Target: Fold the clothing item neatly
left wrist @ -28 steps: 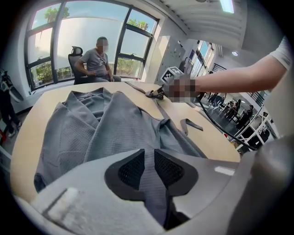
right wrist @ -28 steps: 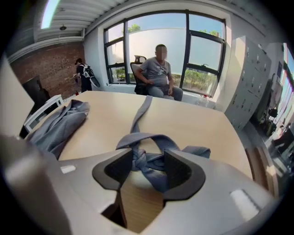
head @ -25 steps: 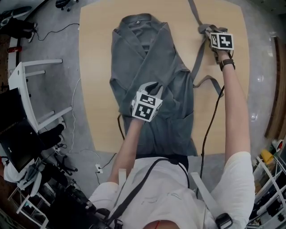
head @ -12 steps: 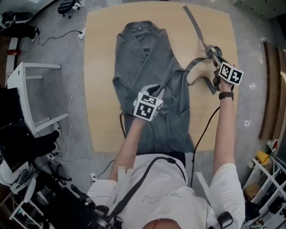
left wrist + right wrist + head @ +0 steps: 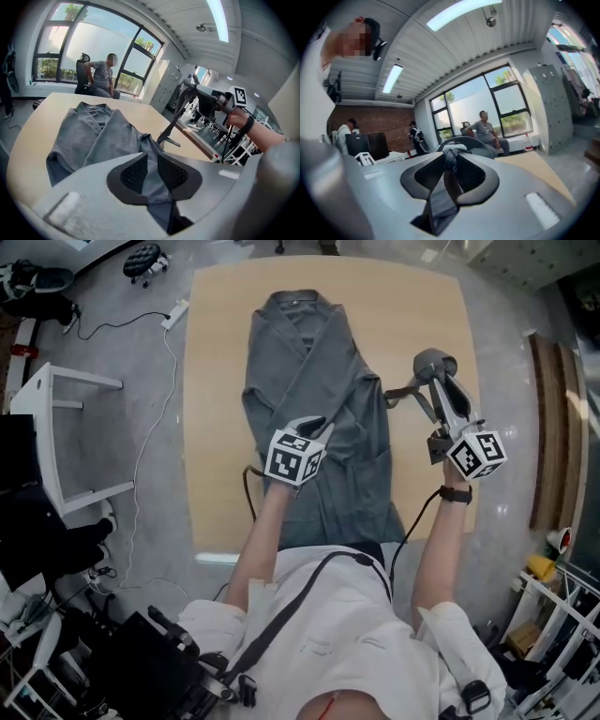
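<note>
The right gripper (image 5: 439, 379) is clenching a bunched end of the grey belt (image 5: 403, 392). Its jaws have just been closing, and in the right gripper view (image 5: 450, 161) the wad is sitting pinched between the pads with a tail hanging below them. This gripper is hovering above the counter (image 5: 216, 381) near its right edge. From it the belt is slanting down and left to the waist of the grey robe (image 5: 309, 362).

The left gripper (image 5: 314, 426) is grasping a fold of the robe's front panel at about waist height. In the left gripper view (image 5: 152, 171) grey cloth is running between the narrowly parted pads.

The robe is lying flat along the middle of the counter. Its long axis is running from the collar at the far edge to the hem, which is draping over the near edge.

The belt is crossing that axis. Judging by this, the right gripper is the one placed to bring the belt in over the robe, while the left gripper, nearer the body, is anchoring the cloth.
</note>
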Tool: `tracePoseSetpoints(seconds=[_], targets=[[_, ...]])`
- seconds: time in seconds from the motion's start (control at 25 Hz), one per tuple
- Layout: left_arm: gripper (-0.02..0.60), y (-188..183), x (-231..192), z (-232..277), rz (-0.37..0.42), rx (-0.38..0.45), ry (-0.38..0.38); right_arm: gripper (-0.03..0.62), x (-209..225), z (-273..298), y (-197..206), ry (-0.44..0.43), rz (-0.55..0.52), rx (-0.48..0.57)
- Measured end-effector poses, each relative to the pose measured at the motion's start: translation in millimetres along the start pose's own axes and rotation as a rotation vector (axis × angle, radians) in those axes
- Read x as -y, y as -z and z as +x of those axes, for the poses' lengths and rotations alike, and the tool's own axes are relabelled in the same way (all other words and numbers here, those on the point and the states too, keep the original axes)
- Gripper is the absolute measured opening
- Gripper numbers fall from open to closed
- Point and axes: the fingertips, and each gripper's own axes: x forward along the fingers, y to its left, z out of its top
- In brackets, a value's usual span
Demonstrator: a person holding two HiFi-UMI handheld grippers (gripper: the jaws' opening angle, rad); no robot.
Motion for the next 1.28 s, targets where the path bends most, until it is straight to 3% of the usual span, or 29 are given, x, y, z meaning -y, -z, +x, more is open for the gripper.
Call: tracePoseSetpoints(seconds=[0.2, 0.36, 0.48, 0.68, 0.76, 0.8, 0.84, 0.96, 1.12, 1.28], targets=[[0.074, 16, -20, -35, -0.044, 0.065, -0.032, 0.098, -107, 24, 29, -0.308, -0.131, -0.083], [0.074, 36, -49, -65, -0.096, 0.093, -0.103, 0.098, -188, 52, 79, -0.522, -0.148, -0.207], [0.074, 49, -73, -82, -0.130, 0.090, -0.174, 0.101, -232, 73, 140, -0.590, -0.145, -0.349], [0.074, 60, -97, -94, -0.147, 0.075, -0.245, 0.105, -234, 95, 251, -0.453, -0.093, -0.599], [0.074, 63, -98, -92, -0.147, 0.065, -0.249, 0.165, -233, 92, 285, -0.441, -0.102, -0.684], [0.074, 63, -96, -90, -0.144, 0.058, -0.246, 0.240, -234, 88, 294, -0.453, -0.107, -0.711], [0.074, 64, -94, -86, -0.138, 0.051, -0.240, 0.274, -235, 83, 298, -0.464, -0.109, -0.723], [0.074, 64, -83, -72, -0.115, 0.025, -0.215, 0.274, -219, 72, 276, -0.425, -0.076, -0.657], [0.074, 66, -71, -54, -0.085, -0.012, -0.180, 0.212, -142, 56, 240, -0.181, 0.018, -0.559], [0.074, 65, -61, -41, -0.051, -0.044, -0.164, 0.208, -43, 42, 241, 0.099, 0.107, -0.573]])
